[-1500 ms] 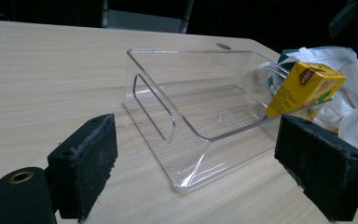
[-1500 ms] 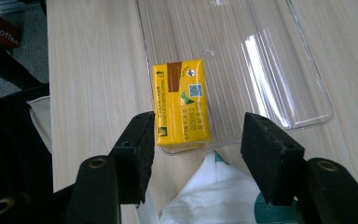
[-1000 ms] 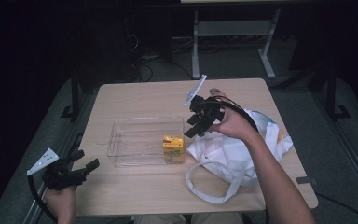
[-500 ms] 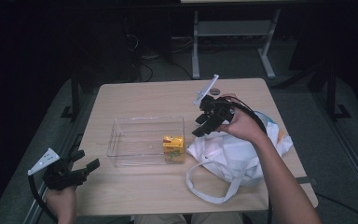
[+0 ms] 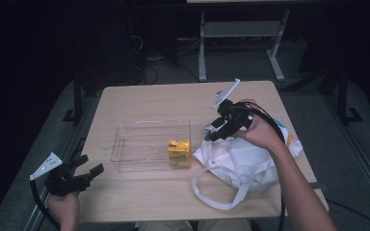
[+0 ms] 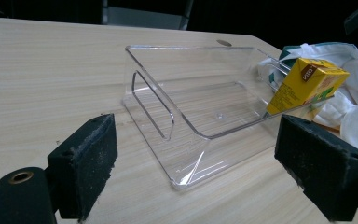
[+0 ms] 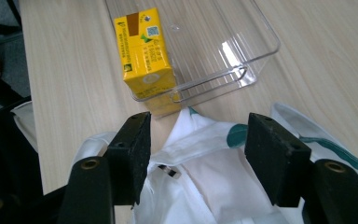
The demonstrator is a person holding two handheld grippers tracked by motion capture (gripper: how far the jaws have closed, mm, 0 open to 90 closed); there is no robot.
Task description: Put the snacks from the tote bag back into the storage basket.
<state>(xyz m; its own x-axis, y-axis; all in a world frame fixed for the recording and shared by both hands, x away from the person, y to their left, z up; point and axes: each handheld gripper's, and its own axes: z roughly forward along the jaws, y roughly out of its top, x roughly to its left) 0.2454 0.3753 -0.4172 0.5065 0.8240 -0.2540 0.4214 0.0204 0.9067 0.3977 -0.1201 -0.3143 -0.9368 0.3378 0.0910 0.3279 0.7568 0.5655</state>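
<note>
A clear plastic bin (image 5: 144,139) (image 6: 200,98) (image 7: 242,42) lies on the wooden table (image 5: 164,103). A yellow drink carton (image 5: 179,150) (image 6: 307,81) (image 7: 145,56) stands in the bin's corner nearest the white cloth bag (image 5: 241,161) (image 7: 205,182). My right gripper (image 5: 217,130) (image 7: 196,154) hovers open just above the bag's left edge, nothing between its jaws. My left gripper (image 5: 89,168) (image 6: 196,172) is open at the table's near left corner, pointing at the bin from a distance.
The bag has a white loop handle (image 5: 217,195) lying toward the table's front edge. Teal print shows on the bag (image 7: 235,135) (image 6: 284,53). A metal stand (image 5: 241,33) is on the floor beyond the table. Bare tabletop lies left of the bin.
My right gripper has moved away from the bin, right and down toward the bag. The left gripper has stayed put. The carton stays in the bin.
</note>
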